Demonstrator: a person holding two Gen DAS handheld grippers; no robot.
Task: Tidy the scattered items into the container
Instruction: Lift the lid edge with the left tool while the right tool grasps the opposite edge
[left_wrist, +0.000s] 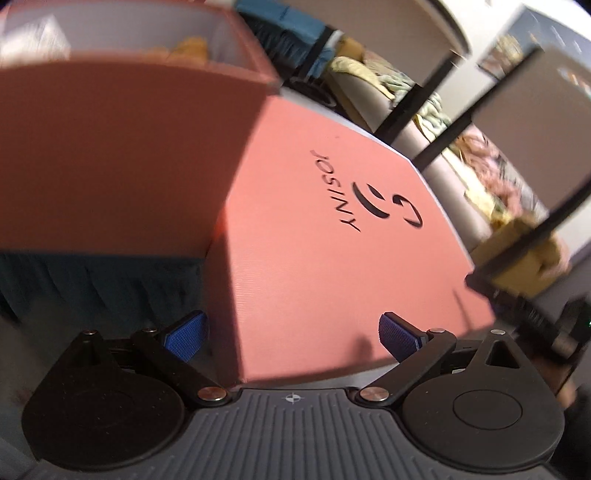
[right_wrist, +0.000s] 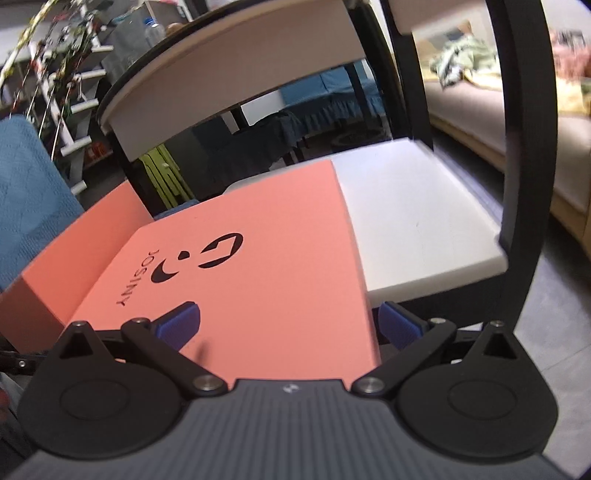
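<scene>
Your left gripper (left_wrist: 291, 334) hangs with pads apart, nothing between them, over the near edge of the lid (left_wrist: 332, 236). Box (left_wrist: 122, 147) stands just left of it, open top, yellow item (left_wrist: 190, 48) inside at the far wall. Your right gripper (right_wrist: 288, 325), also spread and empty, sits low over the lid's (right_wrist: 258, 258) near right corner. Lid lies flat on the chair seat (right_wrist: 413, 221); bare seat to its right, chair back (right_wrist: 229, 77) blocks the far side.

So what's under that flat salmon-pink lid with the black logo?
The salmon-pink lid lies on a white chair seat, which shows bare to its right. Anything directly beneath the lid is covered.
</scene>
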